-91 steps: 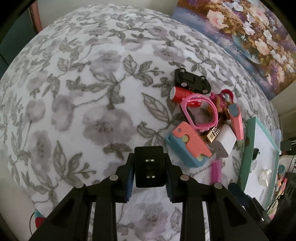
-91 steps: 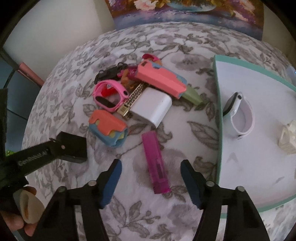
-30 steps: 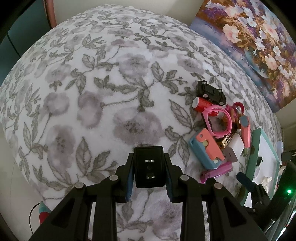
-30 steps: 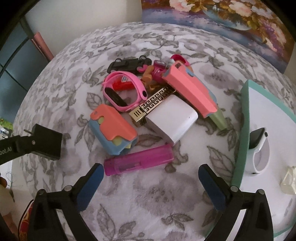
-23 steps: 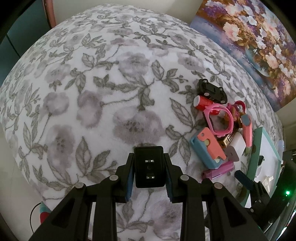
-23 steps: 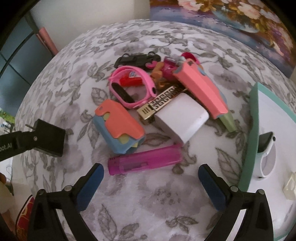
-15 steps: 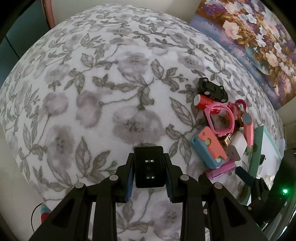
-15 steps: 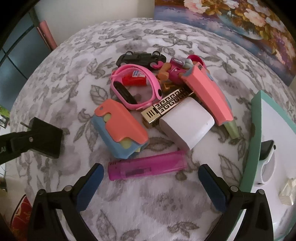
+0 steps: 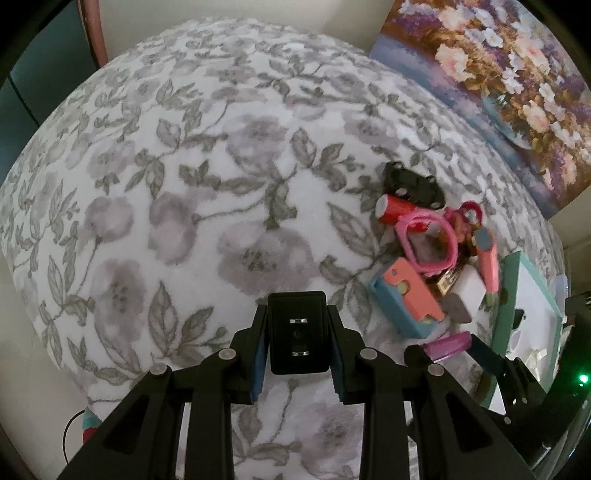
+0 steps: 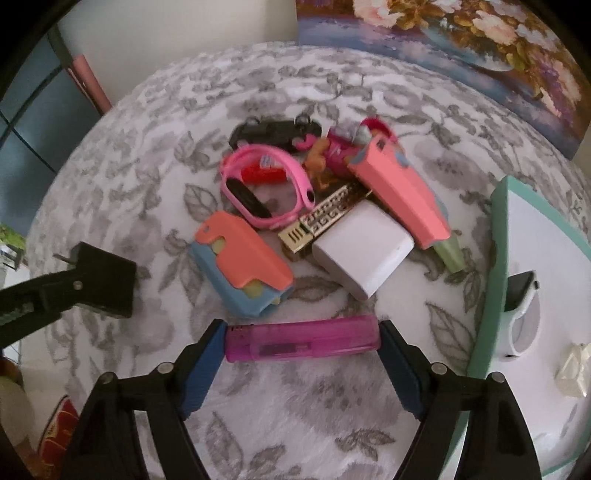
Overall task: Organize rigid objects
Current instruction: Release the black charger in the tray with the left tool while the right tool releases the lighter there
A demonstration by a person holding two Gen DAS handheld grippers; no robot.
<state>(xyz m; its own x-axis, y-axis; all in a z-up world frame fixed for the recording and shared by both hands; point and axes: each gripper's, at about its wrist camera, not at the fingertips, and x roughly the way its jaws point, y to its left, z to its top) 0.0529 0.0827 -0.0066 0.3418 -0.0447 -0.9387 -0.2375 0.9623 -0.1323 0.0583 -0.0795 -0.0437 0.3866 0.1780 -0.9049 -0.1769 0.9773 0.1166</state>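
Note:
My right gripper [image 10: 301, 338] is closing lengthwise on a translucent pink lighter [image 10: 303, 341] that lies on the floral cloth; its blue pads [image 10: 207, 363] meet both ends of the lighter. My left gripper [image 9: 297, 332] is shut on a black plug adapter [image 9: 297, 330], held above the cloth left of the pile; the same black plug adapter [image 10: 105, 282] appears in the right wrist view. The pile behind the lighter holds a coral-and-blue case [image 10: 240, 267], a white charger cube [image 10: 364, 254], a pink watch [image 10: 266, 192], a gold lighter [image 10: 325, 218] and a black toy car [image 10: 273, 133].
A teal-rimmed white tray [image 10: 496, 266] stands at the right with a white watch [image 10: 522, 317] and a small pale object [image 10: 572, 365] on it. A flower painting [image 10: 461, 29] leans at the back. A long coral toy [image 10: 400, 195] lies beside the tray.
The right gripper has come down around the pink lighter and its jaws have narrowed onto the lighter's ends. The left gripper still holds the black adapter in about the same place.

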